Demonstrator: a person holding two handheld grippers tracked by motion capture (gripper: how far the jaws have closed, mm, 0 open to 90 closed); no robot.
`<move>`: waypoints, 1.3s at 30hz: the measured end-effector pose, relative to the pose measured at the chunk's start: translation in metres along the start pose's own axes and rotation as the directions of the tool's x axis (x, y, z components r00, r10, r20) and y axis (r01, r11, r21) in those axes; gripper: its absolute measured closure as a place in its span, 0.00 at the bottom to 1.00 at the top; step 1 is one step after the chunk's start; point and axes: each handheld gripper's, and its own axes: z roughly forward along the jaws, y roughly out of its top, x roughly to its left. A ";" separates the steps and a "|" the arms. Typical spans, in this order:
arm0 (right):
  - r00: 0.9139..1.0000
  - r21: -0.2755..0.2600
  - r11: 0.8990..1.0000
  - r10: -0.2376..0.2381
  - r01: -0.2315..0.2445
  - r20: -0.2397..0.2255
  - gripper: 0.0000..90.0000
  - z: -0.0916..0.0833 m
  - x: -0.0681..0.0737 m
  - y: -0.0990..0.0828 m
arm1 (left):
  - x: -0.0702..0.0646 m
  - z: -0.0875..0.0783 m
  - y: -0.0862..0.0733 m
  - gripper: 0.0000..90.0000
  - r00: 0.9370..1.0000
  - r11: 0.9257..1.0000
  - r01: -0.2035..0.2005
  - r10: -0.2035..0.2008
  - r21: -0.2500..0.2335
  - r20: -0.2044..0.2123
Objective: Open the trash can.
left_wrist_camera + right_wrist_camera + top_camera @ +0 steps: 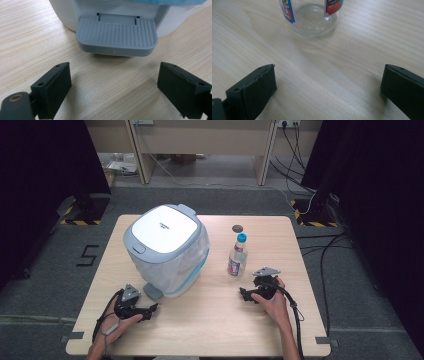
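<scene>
A white and grey pedal bin (165, 249) with a shut lid and a clear liner stands at the table's left. Its grey foot pedal (153, 291) (117, 35) juts toward me. My left gripper (152, 309) (113, 91) rests on the table just short of the pedal, jaws wide open and empty. A clear plastic bottle (237, 256) (313, 17) with a blue cap stands upright right of the bin. My right gripper (243, 293) (328, 92) lies open just in front of the bottle's base, nothing between its fingers.
A small dark round disc (237, 228) lies on the wooden table (210, 320) behind the bottle. Cables run across the floor at the right. A desk and black curtains stand beyond the table's far edge.
</scene>
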 end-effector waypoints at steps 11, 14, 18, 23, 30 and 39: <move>1.000 0.000 1.000 0.001 -0.001 -0.001 0.00 0.000 0.000 0.000 | 0.010 -0.004 -0.002 0.18 0.998 0.998 0.059 -0.059 -0.027 0.002; 1.000 0.000 1.000 0.001 -0.001 -0.001 0.00 0.000 0.000 0.000 | 0.013 -0.007 -0.002 0.21 0.998 0.997 0.067 -0.067 -0.050 -0.002; 1.000 0.000 1.000 0.001 -0.001 -0.001 0.00 0.000 0.000 0.000 | 0.018 -0.018 0.002 0.30 0.997 0.993 0.080 -0.081 -0.090 0.000; 1.000 0.000 1.000 0.001 -0.001 0.000 0.00 0.000 0.000 0.000 | 0.023 -0.037 0.009 0.47 0.996 0.986 0.084 -0.085 -0.145 0.002; 1.000 0.001 1.000 0.000 0.000 0.000 0.00 0.000 0.000 0.000 | 0.028 -0.061 0.020 0.74 0.996 0.971 0.089 -0.092 -0.223 -0.004; 1.000 0.001 1.000 0.001 -0.001 0.001 0.00 0.000 0.000 0.000 | 0.033 -0.092 0.037 0.97 0.993 0.934 0.113 -0.115 -0.340 0.015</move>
